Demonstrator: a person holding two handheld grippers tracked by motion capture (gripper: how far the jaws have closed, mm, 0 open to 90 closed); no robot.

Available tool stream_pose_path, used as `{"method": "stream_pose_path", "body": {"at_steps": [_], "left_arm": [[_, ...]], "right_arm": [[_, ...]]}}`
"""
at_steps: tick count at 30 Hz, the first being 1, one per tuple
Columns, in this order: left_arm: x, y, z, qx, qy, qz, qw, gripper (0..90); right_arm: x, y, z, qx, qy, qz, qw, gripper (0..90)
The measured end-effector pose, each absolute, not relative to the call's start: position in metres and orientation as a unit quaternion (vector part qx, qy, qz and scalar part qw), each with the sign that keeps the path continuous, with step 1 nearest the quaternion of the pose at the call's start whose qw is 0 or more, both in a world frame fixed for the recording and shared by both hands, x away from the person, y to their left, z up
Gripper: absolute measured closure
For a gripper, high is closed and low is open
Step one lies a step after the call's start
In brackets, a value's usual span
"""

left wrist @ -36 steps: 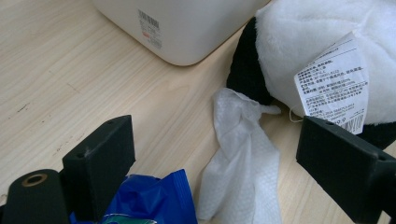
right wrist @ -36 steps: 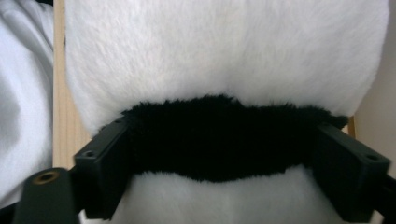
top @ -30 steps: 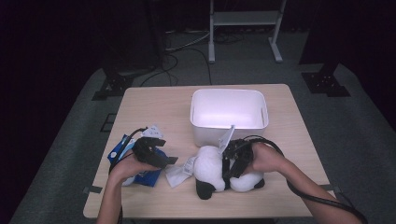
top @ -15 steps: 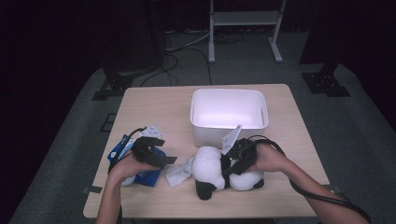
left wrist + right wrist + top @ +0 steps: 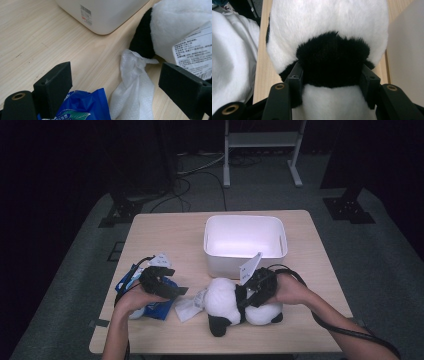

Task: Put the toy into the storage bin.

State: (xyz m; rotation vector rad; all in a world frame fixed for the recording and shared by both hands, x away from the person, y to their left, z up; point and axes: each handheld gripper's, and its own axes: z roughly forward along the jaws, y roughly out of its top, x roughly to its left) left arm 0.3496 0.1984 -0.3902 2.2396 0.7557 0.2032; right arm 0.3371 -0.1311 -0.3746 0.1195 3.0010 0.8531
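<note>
Near left part of pale wooden bench: blue plastic wipes packet lying flat close to near edge, left tongs resting just over it, jaws apart, nothing clamped; in left gripper view, blue packet under one jaw, wide gap to the other. Just right of packet, crumpled white tissue sheet spread on bench, far end touching black limb of soft toy; same tissue seen between open jaws in left gripper view. Middle of near edge: black-and-white plush panda lying on its side, white paper tag sticking up beside it. Right tongs clamped on panda's black fur band, having just been closing; in right gripper view, both pads pressed into dark patch of panda. Behind panda, toward far edge and centre-right: white rectangular plastic tub, open top, near wall just behind toy.
</note>
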Motion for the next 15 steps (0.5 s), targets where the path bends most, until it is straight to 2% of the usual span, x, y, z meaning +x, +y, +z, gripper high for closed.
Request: {"method": "stream_pose_path", "body": {"at_steps": [15], "left_arm": [[0.349, 0.200, -0.390, 0.875, 0.296, 0.079, 0.376, 10.3]], "right_arm": [[0.332, -0.137, -0.346, 0.038, 0.957, 0.289, 0.010, 48.5]]}}
